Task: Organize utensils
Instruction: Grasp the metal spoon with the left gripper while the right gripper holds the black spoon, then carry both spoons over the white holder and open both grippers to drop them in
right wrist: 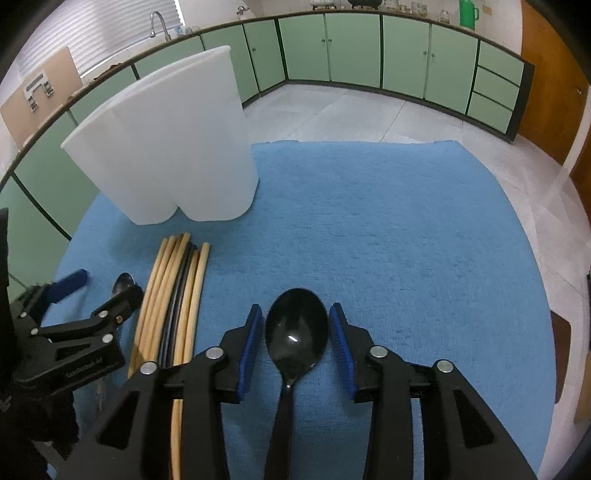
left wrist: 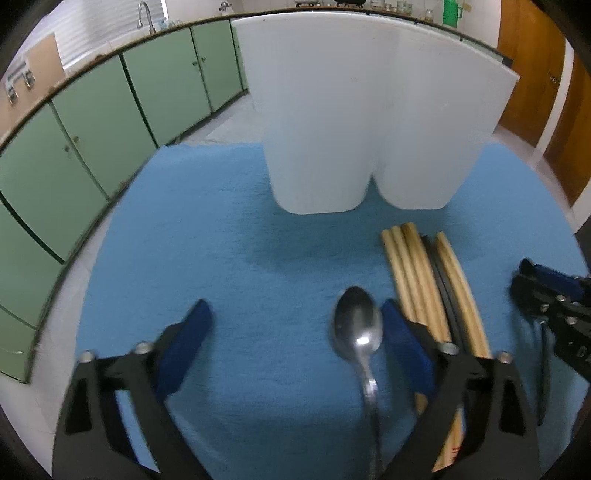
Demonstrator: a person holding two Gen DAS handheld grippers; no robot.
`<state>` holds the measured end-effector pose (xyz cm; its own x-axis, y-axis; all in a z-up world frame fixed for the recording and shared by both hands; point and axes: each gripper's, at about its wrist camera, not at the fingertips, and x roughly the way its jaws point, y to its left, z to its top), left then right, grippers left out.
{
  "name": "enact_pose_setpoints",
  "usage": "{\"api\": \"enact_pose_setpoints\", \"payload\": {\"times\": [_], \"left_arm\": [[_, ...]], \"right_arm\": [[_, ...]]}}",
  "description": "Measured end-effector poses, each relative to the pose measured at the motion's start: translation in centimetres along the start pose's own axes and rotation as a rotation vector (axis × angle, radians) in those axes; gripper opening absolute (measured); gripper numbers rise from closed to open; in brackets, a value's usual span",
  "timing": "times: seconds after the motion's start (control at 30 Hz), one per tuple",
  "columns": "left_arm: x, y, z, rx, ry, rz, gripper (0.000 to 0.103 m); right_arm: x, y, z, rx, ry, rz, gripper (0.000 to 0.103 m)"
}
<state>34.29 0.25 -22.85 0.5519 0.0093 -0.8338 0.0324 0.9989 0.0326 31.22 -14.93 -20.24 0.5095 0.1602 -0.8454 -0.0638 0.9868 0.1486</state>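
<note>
- My left gripper [left wrist: 295, 325] has its black jaws with ribbed blue pads standing wide open; the glossy steel spoon [left wrist: 357, 328] lies between them, close to the right pad, unpinched.
- My right gripper [right wrist: 296, 332] flanks the smooth black plastic spoon [right wrist: 296, 328], narrow gaps either side, so open.
- Round wooden chopsticks [right wrist: 173, 291], with a dark pair among them, lie bundled between the two spoons.
- The matte white twin-lobed holder [right wrist: 166, 147] stands upright towards the far left corner of the fuzzy blue cloth [right wrist: 406, 240] covering my worktop.

Kitchen, green base cabinets [right wrist: 354, 55] along walls, sink faucet [right wrist: 159, 23], cluttered countertop [right wrist: 406, 13]
</note>
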Motion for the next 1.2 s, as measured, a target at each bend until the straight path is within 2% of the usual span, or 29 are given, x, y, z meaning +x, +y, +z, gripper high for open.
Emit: {"api": "enact_pose_setpoints", "payload": {"times": [0.07, 0.17, 0.23, 0.3, 0.37, 0.43, 0.5, 0.63, 0.73, 1.03, 1.2], "left_arm": [[-0.2, -0.3, 0.1, -0.008, 0.006, -0.012, 0.072], [-0.6, -0.9, 0.0, -0.001, 0.008, -0.036, 0.052], [-0.9, -1.5, -0.1, 0.006, 0.004, -0.058, 0.033], [-1.3, -1.9, -0.4, 0.015, -0.003, -0.069, 0.026], [-1.4, -1.6, -0.7, 0.018, -0.014, -0.079, 0.026], [-1.8, -1.4, -0.9, 0.006, -0.037, -0.108, 0.026], [-3.6, -0.7, -1.7, -0.011, -0.115, -0.127, 0.026], [-7.8, 0.6, -3.3, -0.024, -0.296, -0.123, 0.025], [-10.3, 1.5, -4.0, -0.033, -0.412, -0.124, 0.025], [-14.4, 2.3, -2.9, -0.034, -0.574, -0.151, 0.025], [-16.7, 2.0, -0.2, -0.045, -0.656, -0.175, 0.024]], "right_arm": [[0.2, 0.1, 0.4, -0.002, 0.020, -0.008, 0.039], [0.5, 0.3, 0.9, -0.006, 0.042, -0.011, 0.038], [0.6, 0.3, 1.3, -0.002, 0.053, -0.005, 0.034], [0.5, 0.0, 1.5, 0.016, 0.053, 0.025, 0.034], [0.0, -0.1, 1.6, 0.012, 0.022, 0.028, 0.034], [-1.3, 0.1, 1.3, -0.017, -0.067, 0.043, 0.034], [-3.4, 0.4, 1.0, -0.051, -0.192, 0.061, 0.034], [-6.3, 0.7, 0.7, -0.080, -0.364, 0.107, 0.034], [-7.8, 1.1, 1.1, -0.096, -0.455, 0.131, 0.034], [-10.6, 2.5, 3.1, -0.095, -0.611, 0.224, 0.034], [-12.1, 2.6, 5.2, -0.098, -0.676, 0.263, 0.034]]}}
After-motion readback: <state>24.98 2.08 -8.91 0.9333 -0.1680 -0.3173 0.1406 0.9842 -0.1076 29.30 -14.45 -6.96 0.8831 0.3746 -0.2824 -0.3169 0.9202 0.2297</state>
